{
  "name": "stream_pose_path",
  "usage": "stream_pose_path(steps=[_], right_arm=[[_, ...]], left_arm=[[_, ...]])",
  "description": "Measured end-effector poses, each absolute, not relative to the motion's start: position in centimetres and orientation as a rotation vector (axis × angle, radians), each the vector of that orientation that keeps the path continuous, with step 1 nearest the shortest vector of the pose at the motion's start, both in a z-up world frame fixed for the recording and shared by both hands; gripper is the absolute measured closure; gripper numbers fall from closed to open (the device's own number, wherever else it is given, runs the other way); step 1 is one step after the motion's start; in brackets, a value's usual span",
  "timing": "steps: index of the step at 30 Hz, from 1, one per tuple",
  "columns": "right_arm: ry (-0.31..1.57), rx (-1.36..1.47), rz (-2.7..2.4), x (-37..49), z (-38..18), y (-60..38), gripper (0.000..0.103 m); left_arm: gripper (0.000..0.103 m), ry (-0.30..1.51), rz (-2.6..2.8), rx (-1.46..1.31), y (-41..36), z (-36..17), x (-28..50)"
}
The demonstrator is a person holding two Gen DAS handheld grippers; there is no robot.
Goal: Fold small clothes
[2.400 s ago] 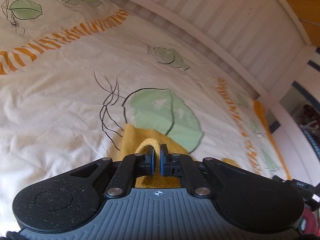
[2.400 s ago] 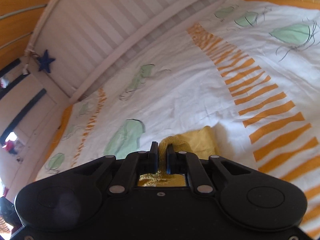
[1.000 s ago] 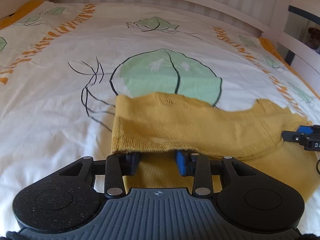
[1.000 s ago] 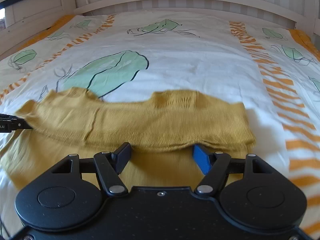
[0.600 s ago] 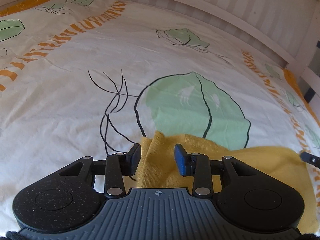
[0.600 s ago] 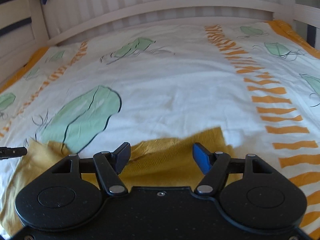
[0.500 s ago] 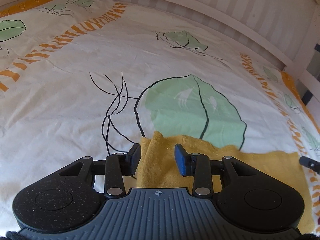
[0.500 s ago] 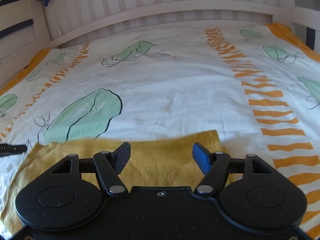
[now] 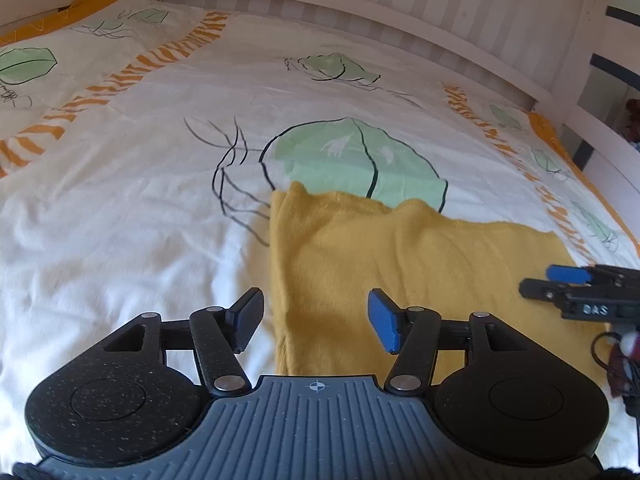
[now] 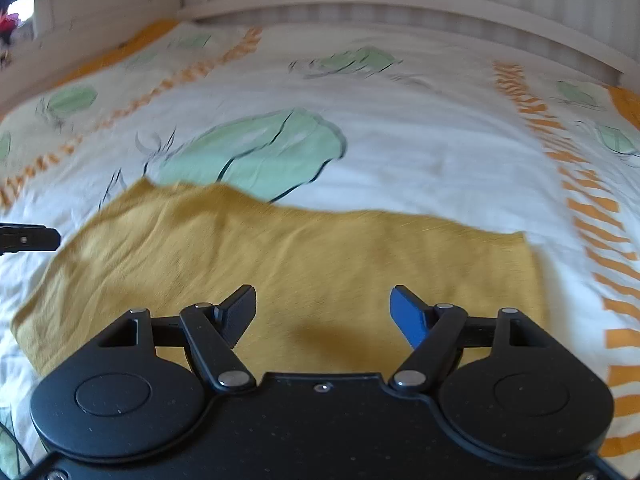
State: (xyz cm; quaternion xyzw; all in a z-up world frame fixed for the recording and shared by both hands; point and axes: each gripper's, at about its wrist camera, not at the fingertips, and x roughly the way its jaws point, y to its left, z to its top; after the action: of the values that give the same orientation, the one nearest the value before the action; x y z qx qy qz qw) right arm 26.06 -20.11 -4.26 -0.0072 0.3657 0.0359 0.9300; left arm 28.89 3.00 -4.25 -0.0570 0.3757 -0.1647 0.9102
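Note:
A mustard-yellow knitted garment [image 9: 400, 256] lies folded flat on the bed, seen also in the right wrist view as a wide yellow band [image 10: 304, 256]. My left gripper [image 9: 316, 316] hovers over its left edge, jaws opening, nothing pinched between the pads. Over the garment's near middle my right gripper [image 10: 322, 314] is held with its jaws opening wide and nothing between them. The right gripper's tip [image 9: 576, 288] shows at the right of the left wrist view; the left gripper's tip [image 10: 28, 238] shows at the left edge of the right wrist view.
The bedspread [image 9: 140, 200] is white with green leaf prints and orange striped bands. A white slatted headboard [image 9: 400, 8] runs along the far side, and a white bed rail [image 9: 592, 120] stands at the right.
Both grippers have drawn back from the garment and their jaws stand wider. The yellow cloth, earlier held up and folded over, now lies flat with more of it in view.

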Motion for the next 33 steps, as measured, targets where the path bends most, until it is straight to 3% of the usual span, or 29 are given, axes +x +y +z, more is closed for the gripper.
stream_pose_path(steps=[7,13,22,33], right_arm=[[0.784,-0.063,-0.004,28.9,-5.5,-18.4,0.016],[0.832,-0.099,-0.057,32.3,-6.4,-18.1,0.001],[0.707,-0.106,0.024,32.3,-3.2,-13.8,0.005],[0.821,-0.135,0.037,37.9,-6.6,-8.3,0.005]], left_arm=[[0.044,0.769,-0.36,-0.117,4.0,-5.6,28.2],[0.043,0.781,-0.392,-0.163,4.8,-6.4,28.3],[0.043,0.754,-0.384,-0.195,5.9,-5.5,27.7],[0.043,0.745,-0.4,-0.194,5.9,-5.2,27.3]])
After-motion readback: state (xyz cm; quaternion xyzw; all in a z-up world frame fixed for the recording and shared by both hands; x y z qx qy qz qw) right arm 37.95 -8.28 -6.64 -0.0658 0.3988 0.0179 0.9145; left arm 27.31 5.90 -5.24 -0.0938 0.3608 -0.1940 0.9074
